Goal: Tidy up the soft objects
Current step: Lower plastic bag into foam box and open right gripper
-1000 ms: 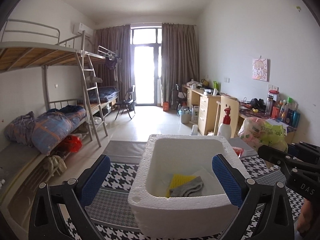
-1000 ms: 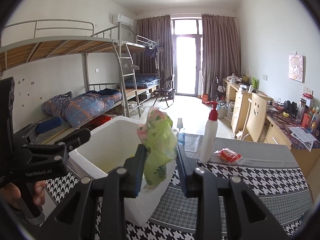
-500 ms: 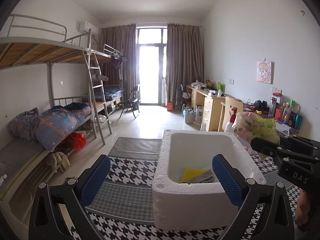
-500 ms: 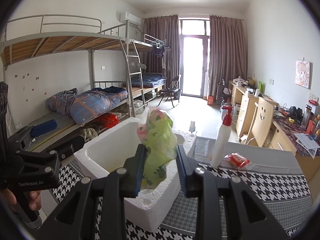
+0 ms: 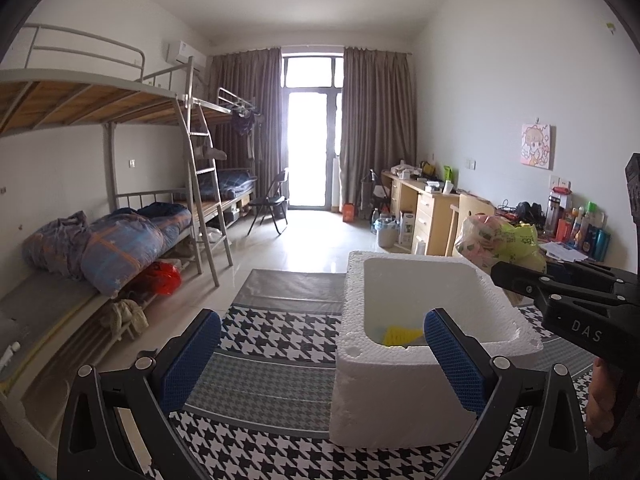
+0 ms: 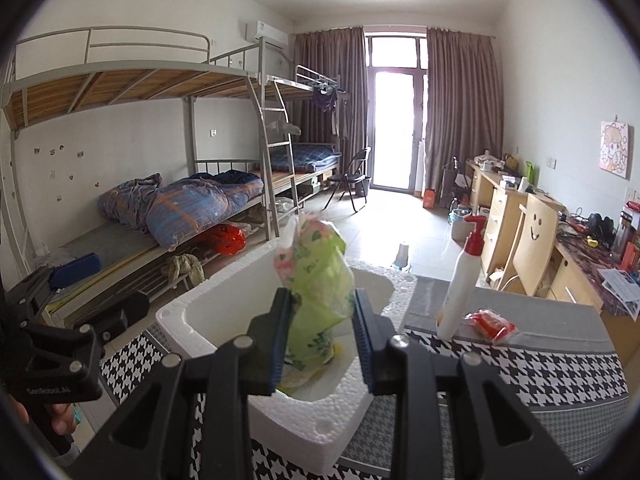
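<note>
A black-and-white houndstooth cloth (image 5: 276, 332) covers the table under a white rectangular styrofoam box (image 5: 400, 392), which has a yellow cloth (image 5: 398, 336) lying inside. Above the box, the right gripper (image 6: 320, 330) pinches a crumpled green floral plastic bag (image 6: 316, 284). The left gripper (image 5: 320, 364) is spread wide, holding nothing

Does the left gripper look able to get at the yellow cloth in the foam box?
Probably yes: the left gripper is open and empty, the foam box has no lid, and the yellow cloth lies exposed.
</note>
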{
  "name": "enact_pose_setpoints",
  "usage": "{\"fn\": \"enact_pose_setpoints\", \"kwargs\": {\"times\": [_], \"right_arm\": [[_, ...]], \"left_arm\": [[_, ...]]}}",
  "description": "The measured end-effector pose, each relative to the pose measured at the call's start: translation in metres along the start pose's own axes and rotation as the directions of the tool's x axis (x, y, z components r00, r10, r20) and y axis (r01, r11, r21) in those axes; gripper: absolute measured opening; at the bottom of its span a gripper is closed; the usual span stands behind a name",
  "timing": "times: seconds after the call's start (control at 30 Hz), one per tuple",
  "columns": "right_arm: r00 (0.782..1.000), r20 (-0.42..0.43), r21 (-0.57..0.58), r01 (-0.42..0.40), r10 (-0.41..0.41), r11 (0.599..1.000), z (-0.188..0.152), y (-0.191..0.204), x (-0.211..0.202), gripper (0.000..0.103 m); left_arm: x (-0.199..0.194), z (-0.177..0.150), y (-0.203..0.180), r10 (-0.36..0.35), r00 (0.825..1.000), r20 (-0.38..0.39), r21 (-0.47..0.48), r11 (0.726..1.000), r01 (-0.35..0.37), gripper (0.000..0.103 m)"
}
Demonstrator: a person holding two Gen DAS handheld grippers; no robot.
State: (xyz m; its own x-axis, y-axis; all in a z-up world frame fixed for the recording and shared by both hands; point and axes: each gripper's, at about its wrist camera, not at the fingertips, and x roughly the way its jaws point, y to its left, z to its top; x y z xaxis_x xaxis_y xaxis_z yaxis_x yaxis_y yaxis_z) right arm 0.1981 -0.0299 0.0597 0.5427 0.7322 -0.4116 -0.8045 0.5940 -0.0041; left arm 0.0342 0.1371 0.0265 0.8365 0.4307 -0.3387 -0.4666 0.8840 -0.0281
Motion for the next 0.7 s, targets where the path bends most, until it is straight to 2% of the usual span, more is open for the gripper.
{"fn": "enact_pose_setpoints", "kwargs": {"times": [0.4,0.47,0.6,0.67,0.7], "right_arm": [[1.000,-0.030,0.002,-0.010,0.010,1.000,0.001,0.008,0.015,0.035],[0.999,-0.041,0.005,-0.012,0.012,1.000,0.000,0.008,0.019,0.041],[0.998,-0.053,0.014,-0.016,0.016,1.000,-0.001,0.007,0.025,0.043],[0.998,-0.059,0.032,-0.022,0.024,0.999,-0.002,0.004,0.026,0.065],[0.998,-0.057,0.041,-0.026,0.028,0.999,-0.001,0.004,0.025,0.071]], "left_arm": [[-0.001,-0.006,0.008,-0.026,1.000,0.003,-0.027,0.999,0.026,0.102],[0.000,-0.006,0.010,-0.026,1.000,0.000,-0.026,0.999,0.026,0.102],[0.000,-0.007,0.011,-0.026,1.000,-0.003,-0.025,0.999,0.026,0.102],[0.000,-0.008,0.012,-0.030,1.000,-0.005,-0.026,0.999,0.030,0.102],[0.001,-0.008,0.012,-0.030,1.000,-0.006,-0.029,0.999,0.030,0.102]]}}
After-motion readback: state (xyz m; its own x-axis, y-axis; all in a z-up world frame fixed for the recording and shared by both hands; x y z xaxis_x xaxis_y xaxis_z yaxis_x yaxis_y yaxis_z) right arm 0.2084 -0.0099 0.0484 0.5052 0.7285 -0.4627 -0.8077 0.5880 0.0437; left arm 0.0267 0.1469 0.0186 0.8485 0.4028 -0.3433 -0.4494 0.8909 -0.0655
